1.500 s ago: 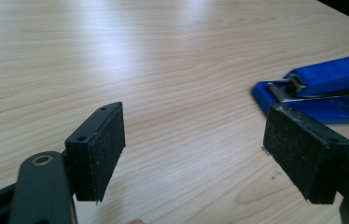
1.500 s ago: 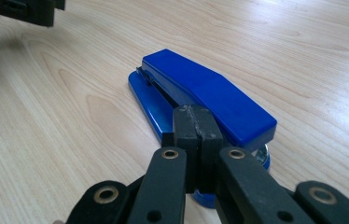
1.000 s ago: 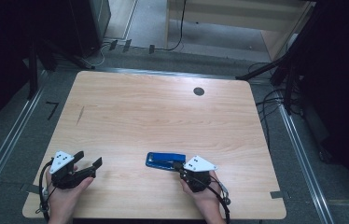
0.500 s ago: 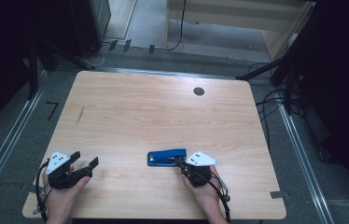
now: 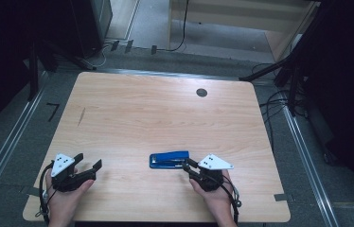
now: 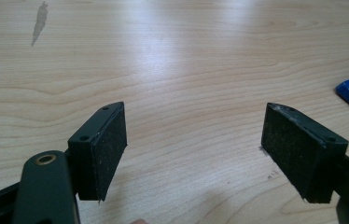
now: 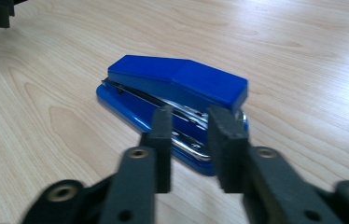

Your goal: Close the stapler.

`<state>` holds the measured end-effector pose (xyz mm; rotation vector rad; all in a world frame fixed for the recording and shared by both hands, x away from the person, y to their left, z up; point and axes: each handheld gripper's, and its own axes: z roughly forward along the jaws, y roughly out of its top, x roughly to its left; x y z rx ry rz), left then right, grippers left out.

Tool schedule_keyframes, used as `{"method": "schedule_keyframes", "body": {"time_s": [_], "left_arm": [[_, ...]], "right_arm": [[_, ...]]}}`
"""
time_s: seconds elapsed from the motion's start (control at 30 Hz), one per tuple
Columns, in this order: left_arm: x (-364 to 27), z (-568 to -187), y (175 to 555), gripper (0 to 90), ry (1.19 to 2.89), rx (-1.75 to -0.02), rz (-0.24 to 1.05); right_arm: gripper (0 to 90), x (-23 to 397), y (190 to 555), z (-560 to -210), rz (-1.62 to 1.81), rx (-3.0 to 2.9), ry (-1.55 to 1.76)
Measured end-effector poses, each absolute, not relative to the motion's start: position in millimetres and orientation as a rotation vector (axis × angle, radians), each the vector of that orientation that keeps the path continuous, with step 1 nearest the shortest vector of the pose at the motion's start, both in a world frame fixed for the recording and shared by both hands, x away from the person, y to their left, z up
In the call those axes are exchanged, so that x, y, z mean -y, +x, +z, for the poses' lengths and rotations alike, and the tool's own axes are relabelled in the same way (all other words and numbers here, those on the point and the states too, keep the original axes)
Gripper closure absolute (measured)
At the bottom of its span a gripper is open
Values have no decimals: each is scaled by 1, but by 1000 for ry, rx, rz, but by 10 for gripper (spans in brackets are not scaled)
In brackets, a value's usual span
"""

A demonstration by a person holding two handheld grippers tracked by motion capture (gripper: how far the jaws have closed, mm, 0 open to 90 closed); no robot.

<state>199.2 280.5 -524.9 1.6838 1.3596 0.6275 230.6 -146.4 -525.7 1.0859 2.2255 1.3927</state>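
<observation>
Grey floor [image 5: 137,21] surrounds the scene, crossed by black cables [image 5: 180,33]; metal rails [image 5: 4,151] run along both sides of the table, and a pale wooden cabinet [image 5: 241,19] stands at the far end.

Table [image 5: 156,118]: light wood-grain top, rectangular, with a round dark grommet [image 5: 201,92] near the far right and a short dark streak [image 5: 81,116] toward the left. No containers stand on it.

Stapler [image 5: 169,160]: blue, lying flat near the front edge, right of centre, its long axis across the table. In the right gripper view its top arm is lowered over the metal magazine and blue base.

Left gripper [image 5: 86,165]: held in the left hand [image 5: 64,196] at the front left corner, well apart from the stapler. Jaws stand wide apart, with bare table between the pads [image 6: 109,149].

Right gripper [image 5: 187,167]: held in the right hand [image 5: 215,198], just beside the stapler's right end. Jaws have just been opening and now stand a narrow gap apart, holding nothing; the stapler's end lies just beyond their tips.
</observation>
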Motion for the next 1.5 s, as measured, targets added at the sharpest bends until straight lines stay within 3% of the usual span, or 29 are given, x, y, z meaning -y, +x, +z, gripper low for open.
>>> {"method": "schedule_keyframes", "body": {"time_s": [0.17,0.4,0.67,0.8,1.5], "left_arm": [[-281,-525,199,231,1667,-1366,620],[-278,-525,198,219,1704,-1344,624],[-277,-525,198,196,1723,-1333,629],[-276,-525,197,180,1729,-1329,642],[-276,-525,196,157,1729,-1327,661]], "right_arm": [[452,156,234,-524,1429,-2226,1150],[226,171,234,-521,1479,-2196,1193],[123,195,230,-517,1515,-2150,1209],[27,206,229,-520,1496,-2145,1208],[0,274,210,-531,1437,-2038,1299]]}}
